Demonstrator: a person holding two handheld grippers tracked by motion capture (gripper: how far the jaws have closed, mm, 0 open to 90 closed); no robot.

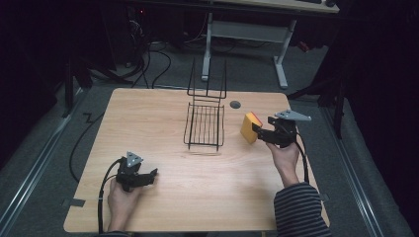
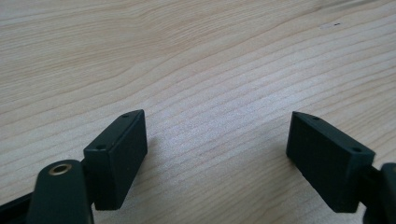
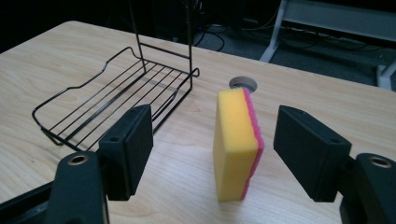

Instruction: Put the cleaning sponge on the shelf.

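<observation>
Upright on the pale wooden bench (image 1: 163, 197), the soft, light yellow-and-pink foam sponge (image 3: 236, 142) stands untouched between the right tool's (image 3: 212, 149) open jaws, best pinched across its broad faces; left tool (image 2: 217, 154) open, empty.

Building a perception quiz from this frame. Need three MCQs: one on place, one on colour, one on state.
1. Where does the sponge stand?
A. inside the rack
B. on the table, to the right of the rack in the high view
C. on the floor

2. What colours is the sponge?
A. yellow with a pink layer
B. green and white
C. all blue

3. How are the right gripper's jaws?
A. shut on the sponge
B. shut, nothing between
C. open, with the sponge between them, untouched

Key: 1 B, the high view shows it upright on the wood beside the wire rack. 2 A, the right gripper view shows a yellow body and a pink side. 3 C, gaps show on both sides of the sponge.
</observation>
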